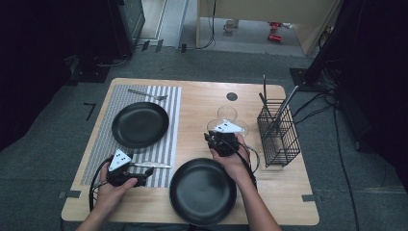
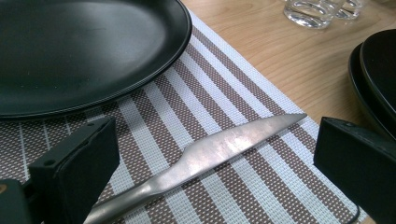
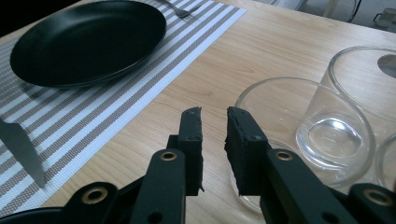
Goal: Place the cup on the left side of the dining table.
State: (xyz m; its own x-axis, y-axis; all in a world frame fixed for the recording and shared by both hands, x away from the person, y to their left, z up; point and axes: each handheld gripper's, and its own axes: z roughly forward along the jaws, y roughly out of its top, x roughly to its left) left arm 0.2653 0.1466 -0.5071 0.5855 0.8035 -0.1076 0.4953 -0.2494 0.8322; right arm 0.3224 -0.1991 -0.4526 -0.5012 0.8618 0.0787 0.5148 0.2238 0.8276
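Observation:
A steel knife (image 2: 224,151) lies on the striped placemat (image 1: 169,120) at its near edge. My left gripper (image 2: 215,140) is open wide, one jaw on each side of the blade, just above the mat. In the high view the left gripper (image 1: 146,174) sits at the knife's (image 1: 151,165) handle end. My right gripper (image 3: 214,116) is shut to a narrow gap with nothing in it. It hovers over bare wood just left of a clear glass (image 3: 334,126). From above, the right gripper (image 1: 219,137) is beside the glasses (image 1: 227,113).
A black plate (image 1: 140,124) rests on the mat with a fork (image 1: 146,94) beyond it. A second black plate (image 1: 203,191) lies on the table's near edge. A black wire basket (image 1: 279,134) with tall utensils stands at the right. A wider glass (image 3: 369,79) stands behind the first.

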